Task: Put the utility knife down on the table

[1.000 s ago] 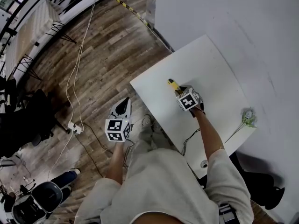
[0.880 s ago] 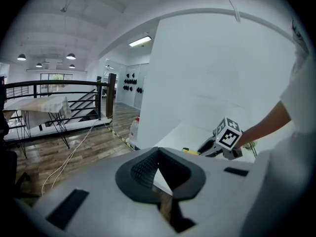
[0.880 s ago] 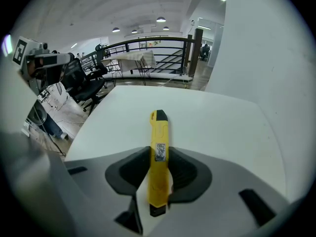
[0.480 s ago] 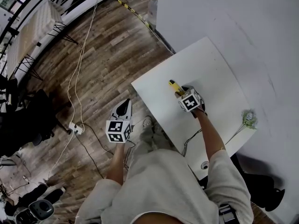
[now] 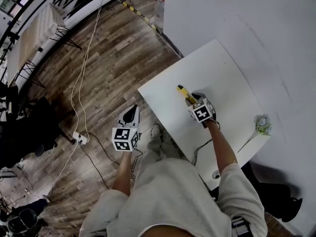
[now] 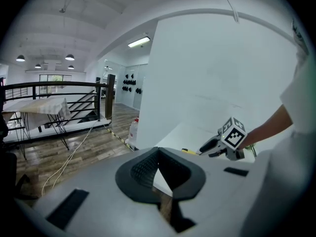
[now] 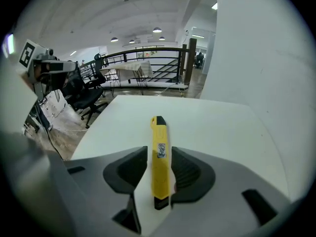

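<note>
A yellow utility knife (image 5: pixel 183 92) with black ends lies flat on the small white table (image 5: pixel 222 78). My right gripper (image 5: pixel 191 98) points down at it, open. In the right gripper view the knife (image 7: pixel 159 157) lies lengthwise between the two black pads (image 7: pixel 129 168), and bare table shows beside it on the left. My left gripper (image 5: pixel 131 113) hangs off the table's left edge over the wooden floor, shut with nothing in it. From the left gripper view (image 6: pixel 158 152) I see the right gripper (image 6: pixel 217 144) and the knife's tip (image 6: pixel 188 151) on the table.
A small green-and-white object (image 5: pixel 262 124) sits at the table's right corner. A white partition (image 5: pixel 247 14) rises behind the table. Cables and a power strip (image 5: pixel 79 135) lie on the floor at left, near dark chairs (image 5: pixel 24 127). A bottle (image 5: pixel 159 9) stands by the partition's foot.
The right gripper has drawn back a little toward the person while the knife stays on the table. The left gripper has not moved.
</note>
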